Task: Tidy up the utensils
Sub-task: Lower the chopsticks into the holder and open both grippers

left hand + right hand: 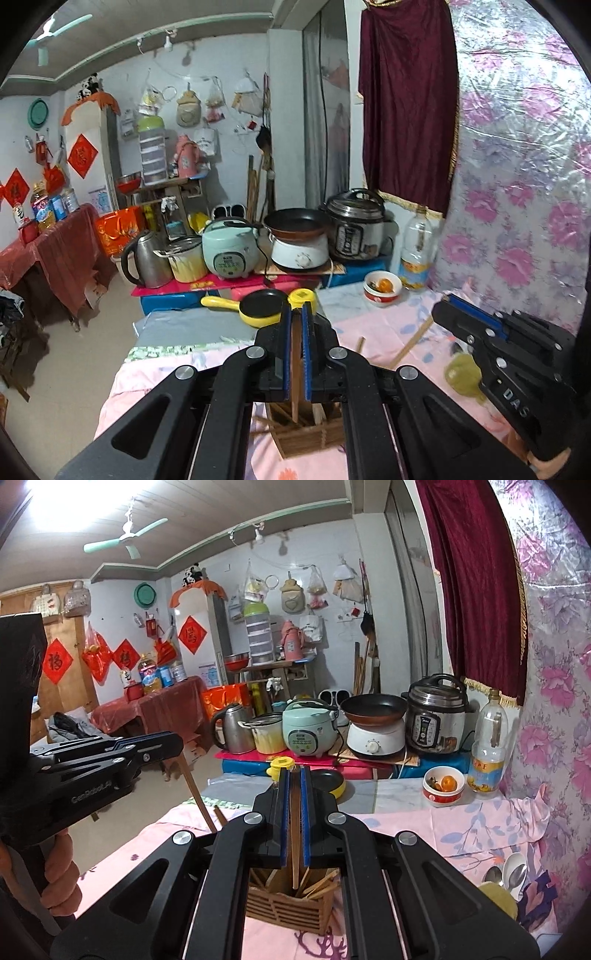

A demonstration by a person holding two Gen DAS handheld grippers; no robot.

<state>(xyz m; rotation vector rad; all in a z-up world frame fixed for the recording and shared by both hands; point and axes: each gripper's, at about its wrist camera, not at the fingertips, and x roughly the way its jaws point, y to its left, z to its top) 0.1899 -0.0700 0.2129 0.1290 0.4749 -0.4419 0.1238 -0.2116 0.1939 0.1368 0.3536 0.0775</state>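
Both my left claw [295, 317] and right claw [294, 781] are clamped on light, stiff, slippery chopsticks [295, 849] above the wooden holder [291, 904]; I'd grip mid-shaft.

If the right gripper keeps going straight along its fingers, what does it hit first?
Probably the small yellow frying pan just past the right gripper, which is shut on a chopstick. The yellow-lidded container sits beside that line. Depth is unclear.
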